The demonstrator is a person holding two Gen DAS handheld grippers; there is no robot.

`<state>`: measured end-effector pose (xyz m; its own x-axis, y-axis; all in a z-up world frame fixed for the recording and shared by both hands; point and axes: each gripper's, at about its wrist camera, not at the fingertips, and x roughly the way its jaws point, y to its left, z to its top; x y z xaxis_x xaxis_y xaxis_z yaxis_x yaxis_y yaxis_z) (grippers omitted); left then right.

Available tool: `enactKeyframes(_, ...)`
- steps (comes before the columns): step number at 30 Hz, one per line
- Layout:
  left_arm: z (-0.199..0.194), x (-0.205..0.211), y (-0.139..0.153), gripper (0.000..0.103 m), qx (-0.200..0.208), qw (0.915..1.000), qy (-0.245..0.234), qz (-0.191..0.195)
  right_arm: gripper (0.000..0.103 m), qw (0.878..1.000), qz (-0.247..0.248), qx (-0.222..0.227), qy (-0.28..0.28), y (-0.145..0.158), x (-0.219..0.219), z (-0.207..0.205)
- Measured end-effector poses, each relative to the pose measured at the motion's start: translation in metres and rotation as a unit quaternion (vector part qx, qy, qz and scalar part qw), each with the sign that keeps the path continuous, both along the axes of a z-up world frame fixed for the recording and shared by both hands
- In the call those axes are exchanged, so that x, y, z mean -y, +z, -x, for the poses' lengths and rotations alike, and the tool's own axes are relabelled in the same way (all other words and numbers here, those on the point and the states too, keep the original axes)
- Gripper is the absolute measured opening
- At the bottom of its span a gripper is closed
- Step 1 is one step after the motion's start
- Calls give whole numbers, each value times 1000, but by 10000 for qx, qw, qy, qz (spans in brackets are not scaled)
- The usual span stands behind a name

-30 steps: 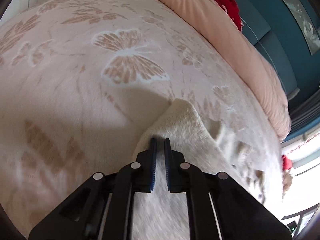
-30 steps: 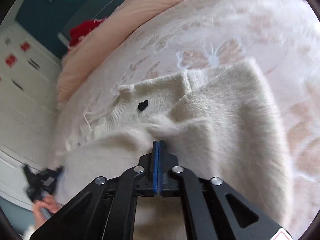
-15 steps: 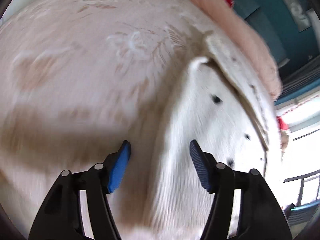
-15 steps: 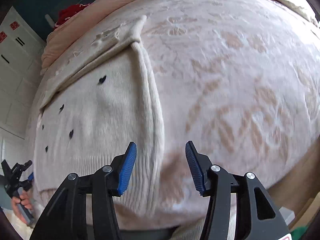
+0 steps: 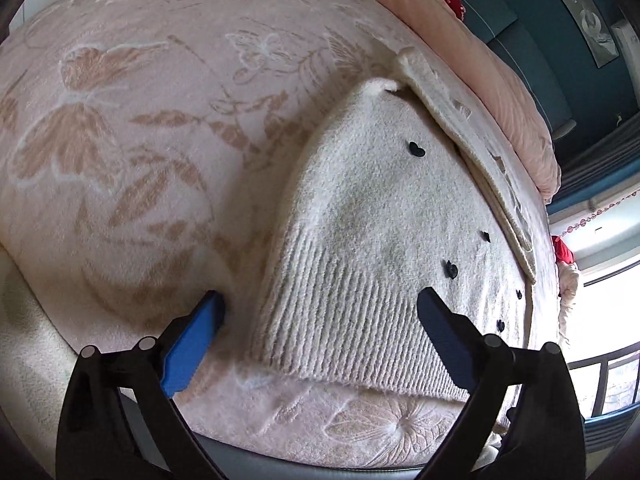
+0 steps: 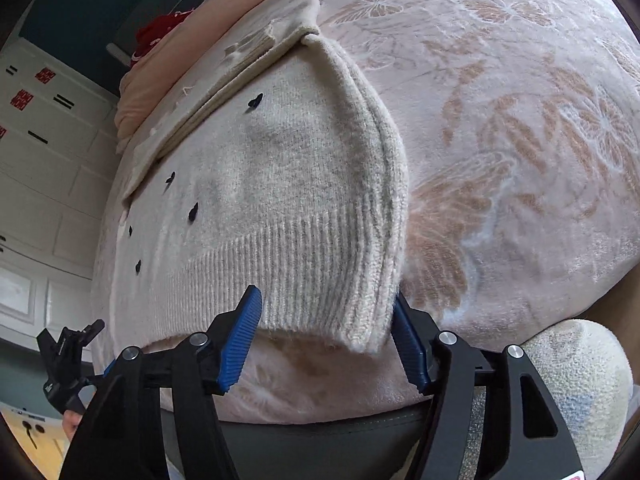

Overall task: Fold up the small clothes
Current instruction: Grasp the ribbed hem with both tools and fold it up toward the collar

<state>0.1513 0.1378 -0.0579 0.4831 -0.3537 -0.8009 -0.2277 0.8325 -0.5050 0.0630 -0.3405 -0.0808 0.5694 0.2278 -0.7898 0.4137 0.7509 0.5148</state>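
I see the cream knitted cardigan with black heart buttons (image 5: 380,216) lying flat on the bed (image 5: 120,140), unfolded, both hand-held grippers (image 5: 320,312) (image 6: 326,332) opening empty at its near hem.

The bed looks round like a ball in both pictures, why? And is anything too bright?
Left wrist view: the fisheye lens bends the blanket into a dome; the window at right is washed out white; the sweater is sharp. Right wrist view: same bulging, dark rounded corners, sweater knit crisp, no glare.
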Motion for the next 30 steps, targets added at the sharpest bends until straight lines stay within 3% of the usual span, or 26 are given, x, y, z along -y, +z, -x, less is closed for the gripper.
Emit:
enactKeyframes(5,-1,4,1,92,-90,9999,-139,-9,60,9989,-387,143,-206,-3,8,3)
enactKeyframes(7,-2,4,3,78,-153,9993,-173,306,52,9985,-471,157,-227,-3,8,2)
enactKeyframes(9,-3,6,4,72,-225,9984,-165,498,42,9985,-498,155,-190,-3,6,0)
enactKeyframes(10,-6,8,3,62,-273,9981,-193,513,39,9984,-510,154,-177,-3,5,-1)
enactKeyframes(11,-8,11,1,54,-315,9981,-244,476,29,9984,-527,140,-161,-4,4,-3)
enactKeyframes(12,-9,13,0,39,-355,9982,-274,402,15,9983,-557,133,-147,-5,4,-5)
enactKeyframes(13,-11,13,-1,20,-381,9982,-274,375,12,9980,-606,134,-147,-6,4,-6)
enactKeyframes(14,-12,13,-3,16,-434,9975,-262,501,10,9977,-638,161,-165,-4,4,-8)
enactKeyframes(17,-9,6,7,14,-370,9963,-78,773,7,9986,-381,348,-106,15,-2,-9)
enactKeyframes(24,13,1,63,13,91,9970,-614,455,5,9957,255,700,544,83,-10,4)
enactKeyframes(30,60,2,86,13,-80,9914,-1308,24,5,9869,858,416,1302,105,-26,36)
